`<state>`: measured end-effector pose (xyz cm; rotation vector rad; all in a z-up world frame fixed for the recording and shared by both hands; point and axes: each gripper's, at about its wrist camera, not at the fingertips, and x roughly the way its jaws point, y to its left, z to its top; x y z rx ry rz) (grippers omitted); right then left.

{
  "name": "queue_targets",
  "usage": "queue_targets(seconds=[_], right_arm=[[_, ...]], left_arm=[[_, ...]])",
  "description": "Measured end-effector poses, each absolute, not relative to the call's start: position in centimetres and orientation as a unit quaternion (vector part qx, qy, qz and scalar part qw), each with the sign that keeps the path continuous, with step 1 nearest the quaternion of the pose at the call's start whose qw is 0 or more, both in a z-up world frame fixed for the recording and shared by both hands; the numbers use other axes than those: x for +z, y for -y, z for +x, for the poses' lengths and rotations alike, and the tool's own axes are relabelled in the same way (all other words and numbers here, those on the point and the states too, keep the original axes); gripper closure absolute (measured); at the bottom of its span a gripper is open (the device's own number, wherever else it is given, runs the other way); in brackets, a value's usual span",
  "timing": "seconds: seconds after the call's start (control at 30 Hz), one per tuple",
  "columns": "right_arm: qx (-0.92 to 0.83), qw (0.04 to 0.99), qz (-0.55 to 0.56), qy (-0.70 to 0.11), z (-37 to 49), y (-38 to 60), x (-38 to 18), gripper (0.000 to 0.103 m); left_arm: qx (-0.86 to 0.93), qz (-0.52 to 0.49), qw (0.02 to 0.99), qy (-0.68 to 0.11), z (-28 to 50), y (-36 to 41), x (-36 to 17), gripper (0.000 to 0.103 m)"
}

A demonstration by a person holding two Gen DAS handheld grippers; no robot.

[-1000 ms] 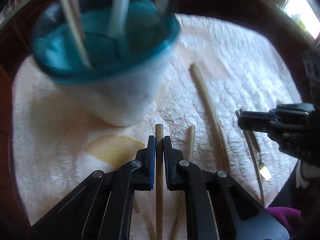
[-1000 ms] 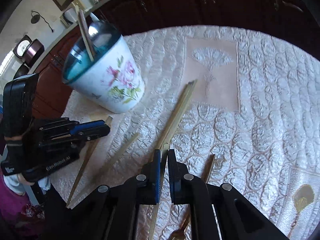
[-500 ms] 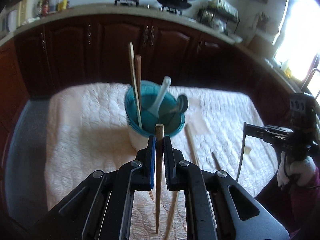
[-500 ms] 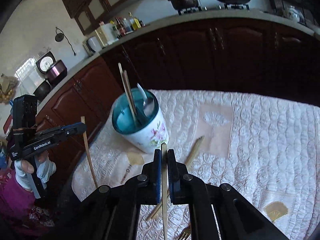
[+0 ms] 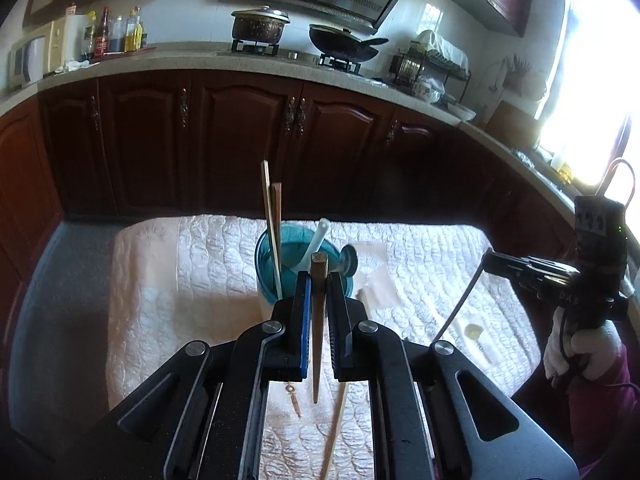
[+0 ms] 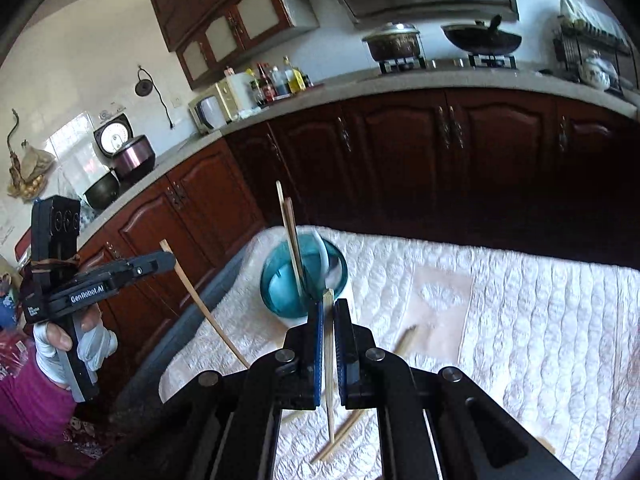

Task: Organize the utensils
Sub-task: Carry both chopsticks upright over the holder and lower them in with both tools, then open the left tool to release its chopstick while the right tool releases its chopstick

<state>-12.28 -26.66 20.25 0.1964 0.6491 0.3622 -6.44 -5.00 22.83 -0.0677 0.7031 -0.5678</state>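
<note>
The left gripper point(image 5: 318, 280) is clamped on a dark chopstick point(image 5: 318, 332), the right gripper point(image 6: 328, 306) on a pale chopstick point(image 6: 329, 364). Both are best lowered tip-first into the blue-lined cup point(image 5: 294, 240) near the quilted tabletop's point(image 5: 180, 280) far edge.

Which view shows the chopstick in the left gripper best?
Right wrist view: the chopstick hangs in full length, clamped near its top by the left gripper. The left wrist view shows it foreshortened between its own fingers.
</note>
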Motion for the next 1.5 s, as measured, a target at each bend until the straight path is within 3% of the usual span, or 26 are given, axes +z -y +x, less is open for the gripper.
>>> queue_targets(seconds=[0.43, 0.63, 1.5], right_arm=[[0.204, 0.947, 0.059, -0.241, -9.1, 23.5, 29.2, 0.098], [0.184, 0.958, 0.045, -0.215, -6.3, 21.2, 30.9, 0.098], [0.168, 0.932, 0.037, -0.317, 2.9, 19.6, 21.5, 0.098]], left_arm=[[-0.255, -0.037, 0.924, -0.281, -4.7, 4.3, 29.5, 0.097], [-0.223, -0.024, 0.939, -0.26, -2.3, 5.0, 30.0, 0.097], [-0.2, -0.001, 0.916, -0.349, 3.3, 9.3, 20.6, 0.097]])
